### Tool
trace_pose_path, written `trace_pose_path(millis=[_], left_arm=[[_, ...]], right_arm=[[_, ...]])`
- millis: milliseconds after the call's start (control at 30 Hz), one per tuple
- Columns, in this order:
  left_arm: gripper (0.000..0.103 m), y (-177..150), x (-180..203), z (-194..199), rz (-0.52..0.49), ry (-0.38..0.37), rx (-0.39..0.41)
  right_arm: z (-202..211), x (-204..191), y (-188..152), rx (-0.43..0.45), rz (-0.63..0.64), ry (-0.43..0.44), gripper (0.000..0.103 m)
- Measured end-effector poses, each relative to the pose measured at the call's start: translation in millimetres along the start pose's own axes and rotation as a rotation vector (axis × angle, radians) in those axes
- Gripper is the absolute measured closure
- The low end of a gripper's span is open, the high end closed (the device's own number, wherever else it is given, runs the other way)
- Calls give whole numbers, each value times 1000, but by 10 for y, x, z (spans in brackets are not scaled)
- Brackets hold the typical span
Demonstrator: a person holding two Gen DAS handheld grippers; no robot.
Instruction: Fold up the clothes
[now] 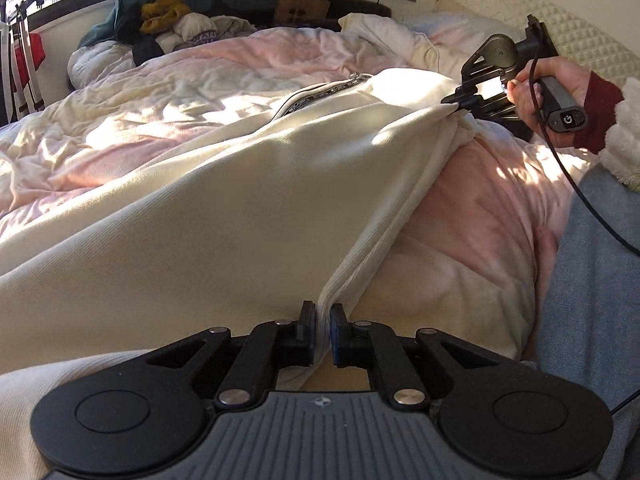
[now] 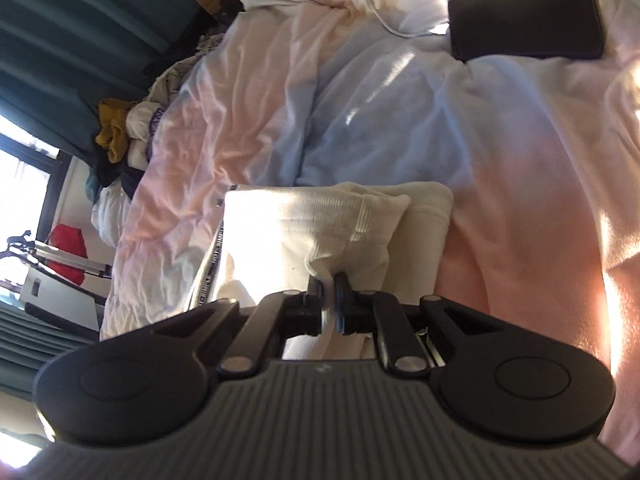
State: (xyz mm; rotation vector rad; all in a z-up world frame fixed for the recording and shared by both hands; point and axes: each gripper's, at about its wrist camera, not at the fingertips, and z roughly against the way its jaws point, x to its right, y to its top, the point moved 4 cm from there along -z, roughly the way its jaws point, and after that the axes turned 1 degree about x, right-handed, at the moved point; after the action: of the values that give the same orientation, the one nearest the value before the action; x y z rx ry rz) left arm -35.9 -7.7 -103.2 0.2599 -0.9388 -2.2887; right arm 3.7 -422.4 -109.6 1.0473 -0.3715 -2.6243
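Cream ribbed zip-up garment (image 1: 224, 200) stretches over the pink quilted bed (image 1: 460, 240) between left hand-held gripper (image 1: 323, 312) and right hand-held gripper (image 2: 328, 280), both nearly closed pinching its hem; thin bites, so uneven pull could slip fabric out.

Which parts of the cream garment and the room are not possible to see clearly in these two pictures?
- Cream garment, left wrist view: its near end is hidden under the left tongs; type unclear.
- Same garment, right wrist view: the part below the right tongs is covered by the tool body.
- Clothes pile, left wrist view: too small to count items.
- Print along the zipper, right wrist view: blurred, unreadable.
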Motion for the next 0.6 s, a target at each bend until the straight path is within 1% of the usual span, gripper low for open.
trace_pose_path(millis=[33, 67, 100, 167, 267, 333, 367, 400, 433, 467, 533, 567, 600], left_arm=[[74, 9, 30, 41, -10, 0, 21], [59, 23, 77, 103, -18, -8, 48], [55, 58, 104, 147, -28, -25, 77], [51, 144, 166, 266, -32, -80, 139], [45, 334, 146, 359, 22, -156, 209], [44, 553, 53, 296, 67, -159, 237], [44, 672, -23, 223, 88, -141, 239], [42, 786, -112, 113, 91, -124, 222], [42, 900, -203, -1, 93, -108, 203], [42, 1013, -294, -114, 95, -92, 185], [43, 1239, -476, -341, 99, -59, 147], [44, 1352, -567, -454, 101, -43, 128], [45, 1448, -654, -589, 93, -44, 95]], right_arm=[[13, -22, 0, 6, 7, 2, 93], [17, -27, -2, 8, 2, -2, 93], [16, -20, 1, 9, -11, -8, 92], [16, 7, -10, 10, -37, -18, 92], [60, 49, -21, 13, -81, 0, 91], [110, 70, -38, 14, -100, 15, 91], [135, 74, -56, 19, -101, 17, 90], [156, 79, -73, 23, -101, 16, 90], [163, 88, -86, 28, -98, 10, 86], [160, 96, -88, 33, -94, -1, 77], [134, 121, -74, 42, -88, -14, 69], [117, 143, -64, 45, -91, -11, 68], [96, 162, -57, 46, -95, -6, 68]])
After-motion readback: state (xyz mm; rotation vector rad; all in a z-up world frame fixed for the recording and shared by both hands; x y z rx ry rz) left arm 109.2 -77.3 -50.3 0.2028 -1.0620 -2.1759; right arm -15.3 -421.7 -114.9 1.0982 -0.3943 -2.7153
